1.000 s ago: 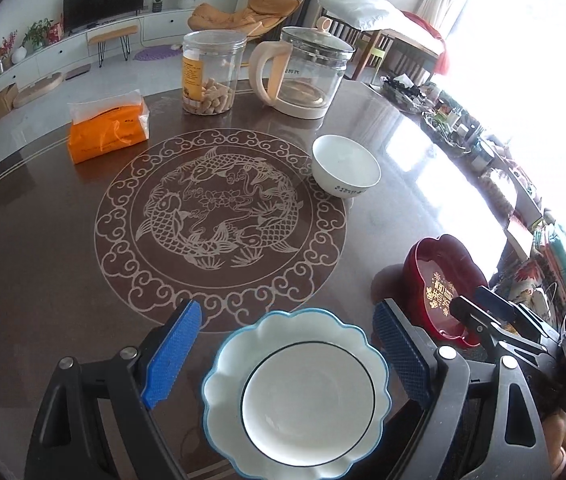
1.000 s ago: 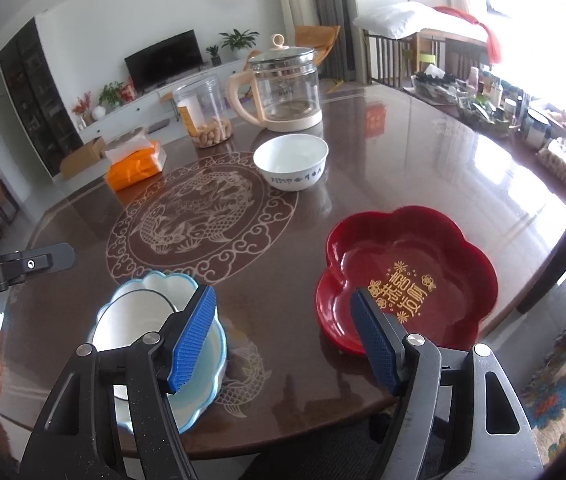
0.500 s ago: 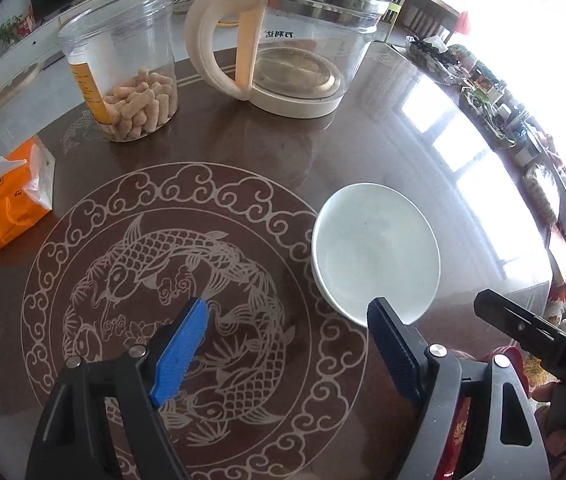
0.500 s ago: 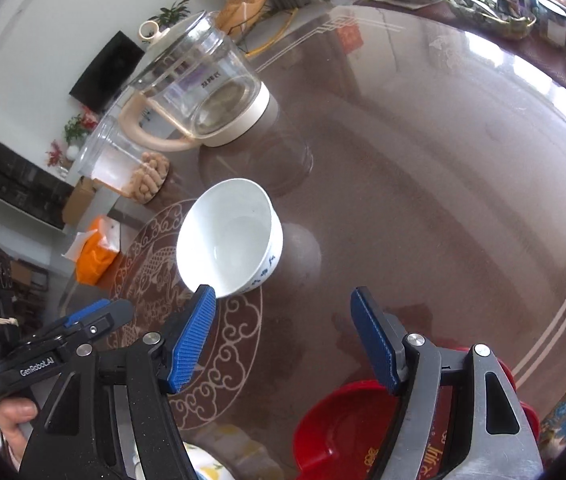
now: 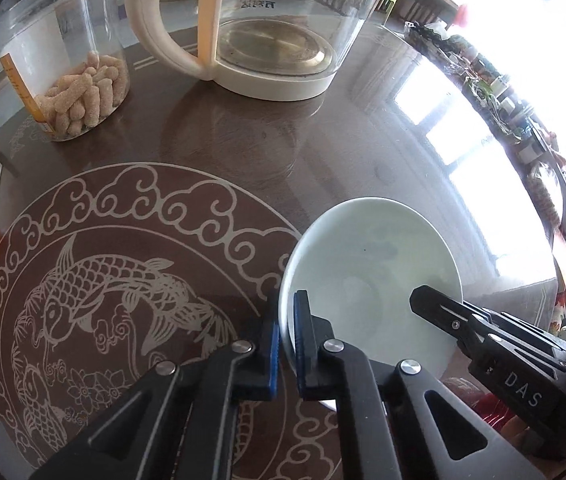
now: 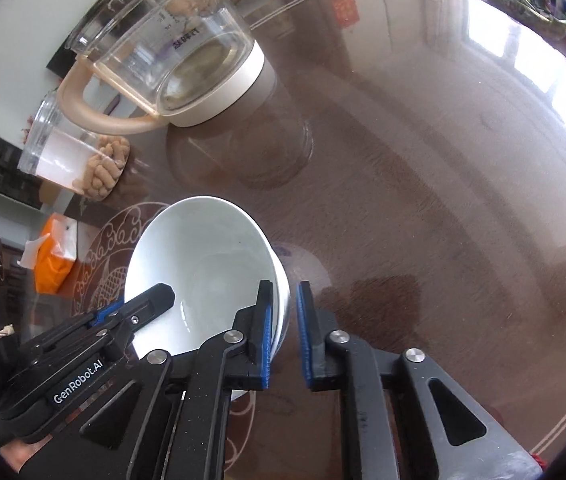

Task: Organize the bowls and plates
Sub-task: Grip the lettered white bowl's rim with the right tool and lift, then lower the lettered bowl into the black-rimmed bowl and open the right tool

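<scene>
both grippers have their blue pads pinched narrow on the rim of one white bowl (image 5: 371, 276). the left gripper (image 5: 286, 344) clamps the bowl's left edge, one pad inside and one outside the wall. the right gripper (image 6: 283, 332) clamps the opposite, right edge the same way. the bowl (image 6: 203, 276) is tilted, and sits at the edge of the carved fish medallion (image 5: 115, 280) on the dark round table (image 6: 443, 160); whether its foot touches the table cannot be told. beyond it stands a glass kettle (image 5: 267, 36) with a cream handle. left of that is a clear snack jar (image 5: 71, 64), and an orange tissue pack (image 6: 57, 256) lies further left.
</scene>
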